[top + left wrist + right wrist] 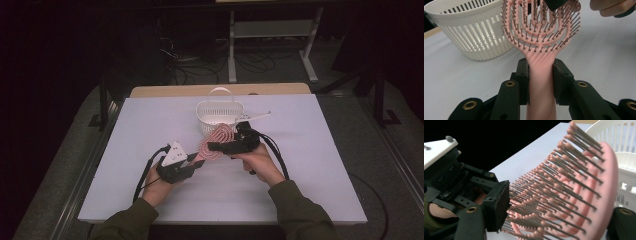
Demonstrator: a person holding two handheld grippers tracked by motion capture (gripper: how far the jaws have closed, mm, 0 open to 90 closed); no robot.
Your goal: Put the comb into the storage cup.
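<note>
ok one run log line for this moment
left gripper: shut on pink plastic hairbrush handle | right gripper: fingers around brush head | white slatted basket: behind

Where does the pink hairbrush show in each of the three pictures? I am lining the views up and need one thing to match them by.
High view: the pink hairbrush lies at centre, between the two hand-held grippers, just before the white basket.
Left gripper view: upright at centre, handle clamped between the jaws, head at top.
Right gripper view: the bristled head crosses centre to right.
Shared landmark: the white basket.
</note>
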